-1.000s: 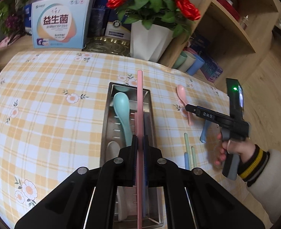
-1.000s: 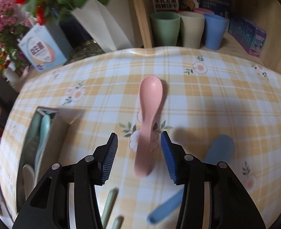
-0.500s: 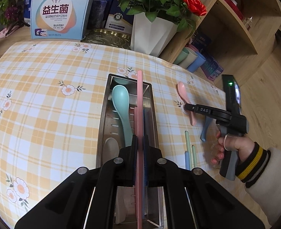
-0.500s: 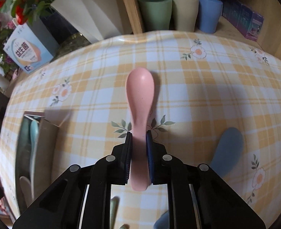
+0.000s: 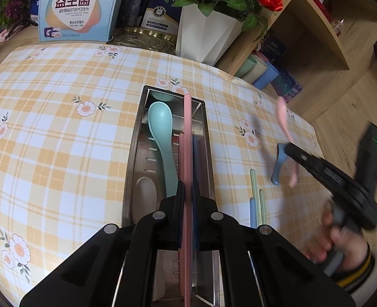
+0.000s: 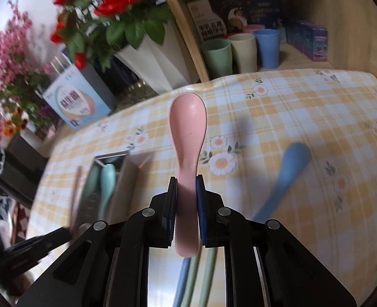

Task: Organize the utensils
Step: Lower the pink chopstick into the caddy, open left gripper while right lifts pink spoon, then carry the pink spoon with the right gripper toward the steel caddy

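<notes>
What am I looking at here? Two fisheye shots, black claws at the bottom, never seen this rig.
There is no robot: a person holds a two-finger gripper in each hand, and each picture comes from a camera on one gripper looking along its fingers.

In the left wrist view, the left gripper is shut on a pink chopstick over a metal utensil tray that holds a teal spoon.

In the right wrist view, the right gripper, whose jaws have just closed, is clamped on a pink spoon lifted off the checked tablecloth. The left view shows that gripper from the side, with the person's hand.

On the cloth lie a blue spoon and blue and green chopsticks.
</notes>
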A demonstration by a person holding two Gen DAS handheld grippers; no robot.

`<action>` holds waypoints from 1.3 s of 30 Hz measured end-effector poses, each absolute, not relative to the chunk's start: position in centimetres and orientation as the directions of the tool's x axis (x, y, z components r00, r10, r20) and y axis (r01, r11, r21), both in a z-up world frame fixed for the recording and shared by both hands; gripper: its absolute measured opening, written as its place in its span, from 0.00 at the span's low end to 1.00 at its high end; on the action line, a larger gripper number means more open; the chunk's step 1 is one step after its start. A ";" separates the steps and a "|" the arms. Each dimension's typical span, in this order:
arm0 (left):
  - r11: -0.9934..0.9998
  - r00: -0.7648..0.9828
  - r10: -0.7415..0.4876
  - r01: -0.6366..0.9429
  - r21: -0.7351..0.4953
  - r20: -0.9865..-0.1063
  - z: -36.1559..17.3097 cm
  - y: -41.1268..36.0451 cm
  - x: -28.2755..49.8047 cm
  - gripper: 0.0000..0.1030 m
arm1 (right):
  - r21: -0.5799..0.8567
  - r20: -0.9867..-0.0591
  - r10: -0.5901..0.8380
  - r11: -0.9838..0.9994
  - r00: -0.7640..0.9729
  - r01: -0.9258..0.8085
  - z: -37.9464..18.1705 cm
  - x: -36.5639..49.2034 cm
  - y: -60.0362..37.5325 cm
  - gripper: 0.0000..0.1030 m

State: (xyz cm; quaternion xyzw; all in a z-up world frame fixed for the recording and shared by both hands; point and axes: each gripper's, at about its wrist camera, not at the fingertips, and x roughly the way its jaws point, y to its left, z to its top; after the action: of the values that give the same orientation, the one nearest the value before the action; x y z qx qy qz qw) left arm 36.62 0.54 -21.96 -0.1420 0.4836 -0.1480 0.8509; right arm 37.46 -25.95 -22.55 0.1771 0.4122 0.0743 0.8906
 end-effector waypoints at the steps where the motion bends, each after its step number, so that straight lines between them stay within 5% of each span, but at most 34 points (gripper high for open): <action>1: 0.916 0.485 -0.390 0.116 -0.385 -0.783 -22.1 0.4 36.8 0.05 | 0.397 -0.699 0.286 0.918 0.656 0.023 -22.4 36.7 -26.2 0.14; 39: 0.940 0.417 -0.340 0.167 -0.297 -0.843 -23.3 -2.1 37.9 0.08 | 0.447 -0.614 0.209 0.887 0.761 0.118 -18.2 28.2 -33.3 0.14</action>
State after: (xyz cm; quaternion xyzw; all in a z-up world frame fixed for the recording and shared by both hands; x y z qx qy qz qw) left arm 37.93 -2.05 -23.34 -0.0838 0.5180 -0.1514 0.8377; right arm 28.22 -33.30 -18.23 0.2367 0.3445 0.0250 0.9081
